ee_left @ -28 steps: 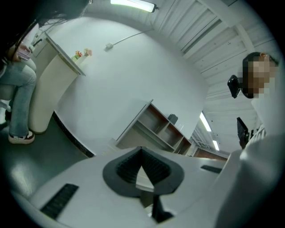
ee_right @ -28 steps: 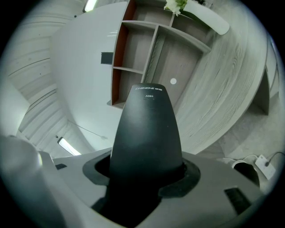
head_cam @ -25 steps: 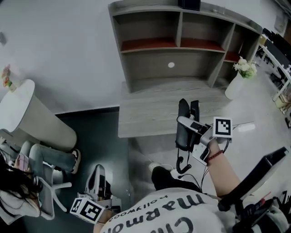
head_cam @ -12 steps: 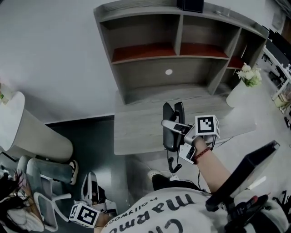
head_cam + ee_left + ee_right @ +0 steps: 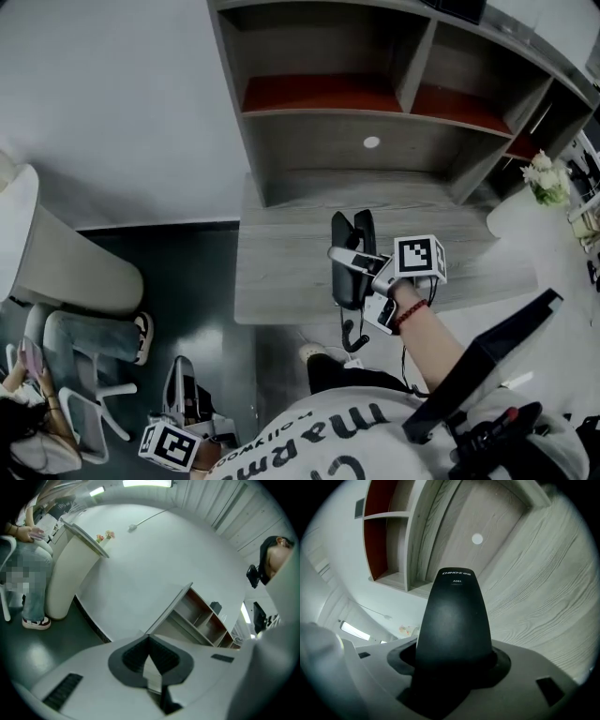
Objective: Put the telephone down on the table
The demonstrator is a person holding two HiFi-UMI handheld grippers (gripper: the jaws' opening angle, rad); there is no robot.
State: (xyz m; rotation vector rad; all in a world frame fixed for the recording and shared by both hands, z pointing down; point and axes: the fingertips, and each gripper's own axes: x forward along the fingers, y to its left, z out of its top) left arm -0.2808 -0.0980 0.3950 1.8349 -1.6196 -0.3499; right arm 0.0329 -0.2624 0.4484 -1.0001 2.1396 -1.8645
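Note:
A black telephone handset (image 5: 347,281) with a curly cord (image 5: 353,335) hanging from it is held over the grey wooden table (image 5: 281,281), near its front edge. My right gripper (image 5: 360,265) is shut on the handset, with its marker cube to the right. In the right gripper view the handset (image 5: 454,616) fills the jaws and points at the table top (image 5: 543,597). My left gripper (image 5: 184,380) hangs low at the lower left over the dark floor, away from the table. Its jaws (image 5: 149,641) are shut with nothing in them.
A grey shelf unit (image 5: 375,94) with red-lined compartments stands at the back of the table. A white vase of flowers (image 5: 547,180) is at the right. A black slanted panel (image 5: 487,352) is near my right arm. At far left a person sits on a chair (image 5: 80,412) beside a white counter (image 5: 66,272).
My right gripper has carried the handset from the table's front edge to a spot further in over the table top. The left gripper has stayed low by the floor.

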